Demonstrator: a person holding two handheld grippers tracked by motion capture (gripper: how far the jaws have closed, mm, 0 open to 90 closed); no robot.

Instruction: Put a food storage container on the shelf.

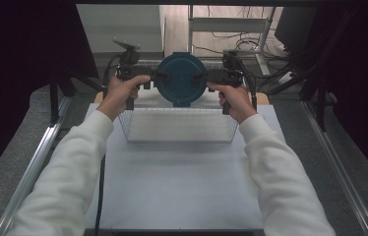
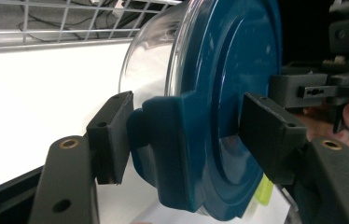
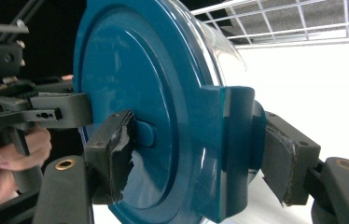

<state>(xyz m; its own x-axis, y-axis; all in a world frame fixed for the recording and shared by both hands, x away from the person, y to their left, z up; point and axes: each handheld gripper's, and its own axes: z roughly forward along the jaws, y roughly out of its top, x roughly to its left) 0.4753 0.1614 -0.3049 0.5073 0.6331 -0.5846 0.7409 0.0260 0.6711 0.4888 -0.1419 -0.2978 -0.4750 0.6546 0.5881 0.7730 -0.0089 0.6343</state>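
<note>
Teal plastic lid (image 1: 180, 78) on a clear glass bowl (image 2: 151, 60), the pair tipped on edge so the lid faces the person. In the high view it hangs in the air at 12 o'clock of the bench (image 1: 177, 187), above the far rim of a wire basket (image 1: 138, 129).

The left gripper (image 1: 153, 77) meets the lid at its 9 o'clock, the right gripper (image 1: 206, 76) at its 3 o'clock. In the left gripper view the 2 jaws stand partly closed on a lid tab (image 2: 172, 149), 1 pad behind it on the bowl side, 1 on the lid's face. In the right gripper view the jaws likewise clamp the opposite tab (image 3: 231, 149); both pads look torn.

Each hand (image 1: 121, 93) holds a gripper handle, white sleeves (image 1: 69, 172) coming from 6 o'clock. The basket sits on the white bench top at the far end.
</note>
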